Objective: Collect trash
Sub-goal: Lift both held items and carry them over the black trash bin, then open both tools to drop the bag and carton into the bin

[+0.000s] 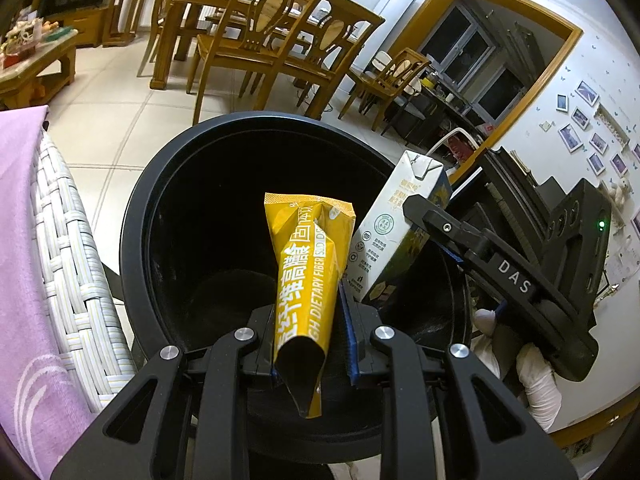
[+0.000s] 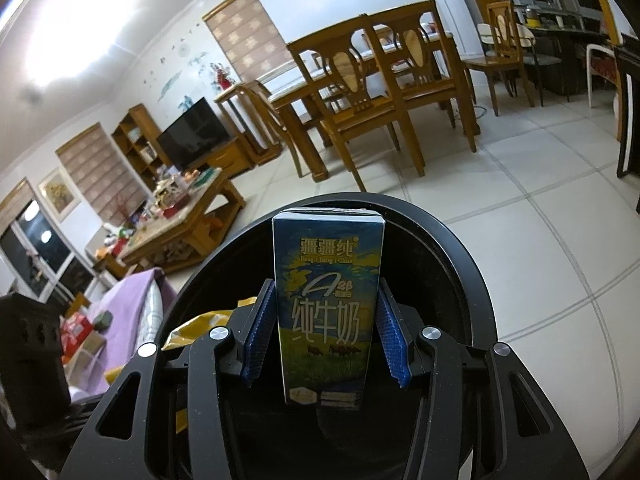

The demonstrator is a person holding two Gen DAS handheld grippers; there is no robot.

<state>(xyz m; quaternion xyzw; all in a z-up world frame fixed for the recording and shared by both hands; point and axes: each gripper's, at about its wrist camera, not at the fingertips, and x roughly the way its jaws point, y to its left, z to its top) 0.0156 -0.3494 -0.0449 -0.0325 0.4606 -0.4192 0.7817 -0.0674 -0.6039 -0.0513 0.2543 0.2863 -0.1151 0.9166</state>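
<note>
My left fingers (image 1: 312, 344) were clenched on the yellow wrapper (image 1: 308, 276), held over the black bin (image 1: 132, 216) so it could drop inside; my right fingers (image 2: 326, 334) clamped the milk carton (image 2: 328, 312) above the same bin, just beside the wrapper; the bin's mouth gaped wide below both; a wicker chair (image 1: 76, 264) crowded its left rim.

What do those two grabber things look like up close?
Both are black plastic with silver bolts and ridged blue pads. The left gripper matches the right gripper, whose side reads "DAS" in white, with a small green light. A white glove holds it.
</note>
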